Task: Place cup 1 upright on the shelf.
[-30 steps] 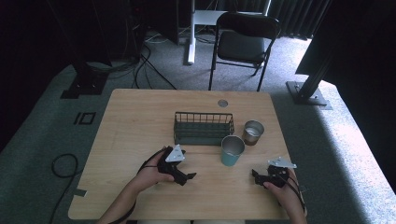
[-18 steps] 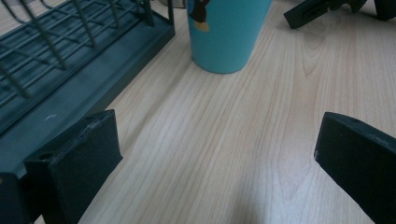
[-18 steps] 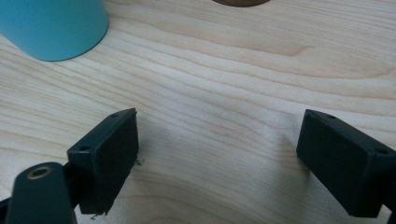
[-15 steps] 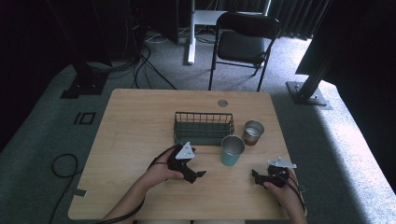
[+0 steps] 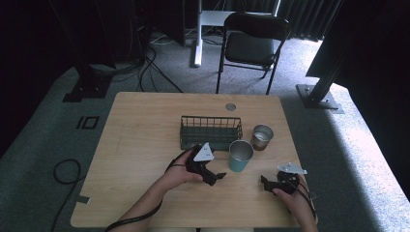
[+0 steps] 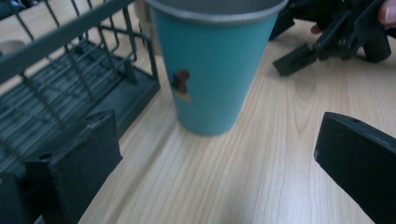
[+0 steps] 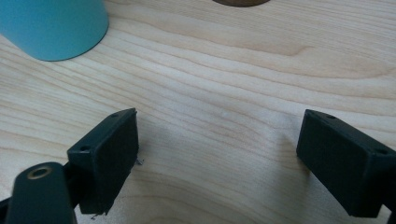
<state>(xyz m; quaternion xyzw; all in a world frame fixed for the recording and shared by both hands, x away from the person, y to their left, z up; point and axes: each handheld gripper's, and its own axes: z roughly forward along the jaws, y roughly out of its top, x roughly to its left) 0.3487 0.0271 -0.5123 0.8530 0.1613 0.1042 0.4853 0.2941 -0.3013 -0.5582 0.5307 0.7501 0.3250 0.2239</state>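
A teal cup point(image 5: 240, 155) with a metal rim stands upright on the wooden table point(image 5: 145, 145), just in front of a dark wire basket point(image 5: 211, 131). My left gripper point(image 5: 218, 176) is open, just left of the cup and aimed at it; in the left gripper view the cup point(image 6: 211, 65) stands a short way beyond the jaws, with the basket point(image 6: 70, 88) to its left. My right gripper point(image 5: 265, 182) rests open near the table's front right, with bare wood between its jaws. The cup's base point(image 7: 53, 28) shows at the upper left of the right gripper view.
A brown cup with a metal rim point(image 5: 262, 137) stands right of the basket. A small round disc point(image 5: 230, 107) sits at the table's far edge. A folding chair point(image 5: 254, 46) stands beyond the table. Open tabletop lies on the left side.
My left gripper has moved right and slightly forward, closing in on the teal cup. The right gripper has stayed in place.
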